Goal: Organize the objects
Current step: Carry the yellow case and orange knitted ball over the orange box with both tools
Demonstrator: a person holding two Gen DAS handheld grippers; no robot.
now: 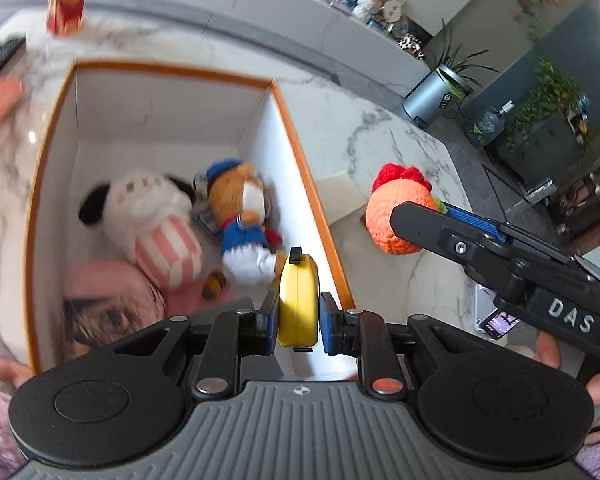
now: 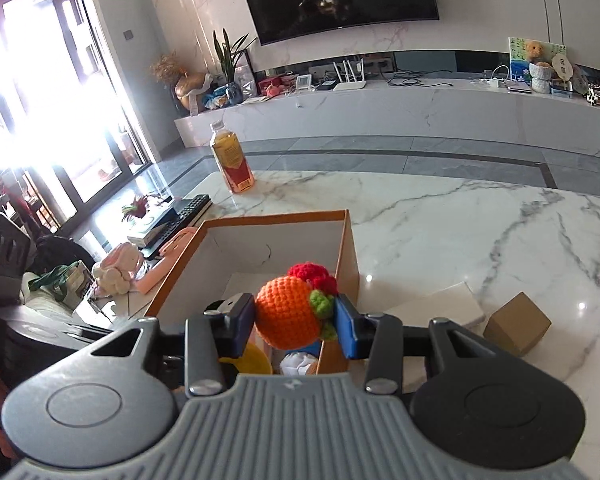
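Yellow tape measure (image 1: 298, 300) pinched in left gripper (image 1: 299, 316) over orange-rimmed box (image 1: 300, 148); right gripper (image 2: 294, 320) clamps crochet orange toy (image 2: 290, 312) above box's edge

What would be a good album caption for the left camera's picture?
Left gripper holds a yellow tape measure over the orange-edged box of plush toys.

My left fingers (image 1: 269, 322) pinch a yellow tape measure (image 1: 298, 300) over the orange-rimmed box (image 1: 300, 152). At two o'clock, my right gripper (image 1: 404, 220) carries a crocheted orange toy (image 1: 392, 216) above the table (image 1: 400, 136).
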